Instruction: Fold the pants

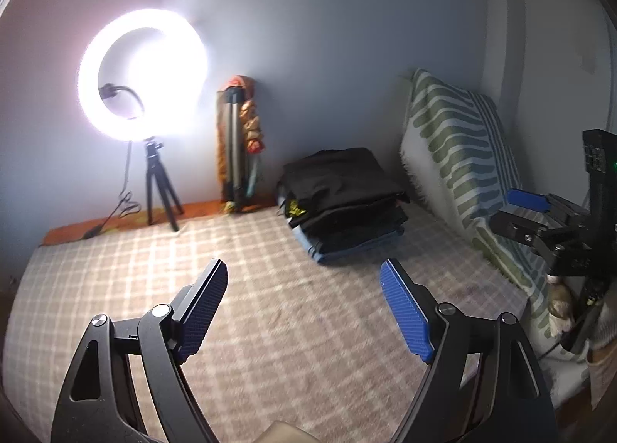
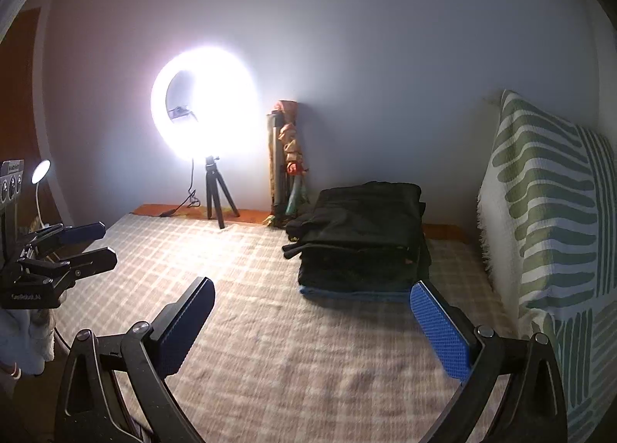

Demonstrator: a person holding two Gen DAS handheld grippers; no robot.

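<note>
A stack of folded pants (image 1: 343, 200), dark ones on top and a blue pair at the bottom, lies on the checked bed cover (image 1: 270, 308) near the far wall; it also shows in the right wrist view (image 2: 362, 242). My left gripper (image 1: 304, 273) is open and empty above the cover, short of the stack. My right gripper (image 2: 312, 288) is open and empty, close to the stack's front edge. The right gripper shows at the right edge of the left wrist view (image 1: 520, 211). The left gripper shows at the left edge of the right wrist view (image 2: 104, 246).
A lit ring light (image 1: 142, 74) on a small tripod (image 1: 160, 188) stands at the bed's far edge, with a folded tripod and cloth (image 1: 239, 146) leaning on the wall. A green-striped cushion (image 1: 459, 157) leans at the right. A small lamp (image 2: 40, 173) is at the left.
</note>
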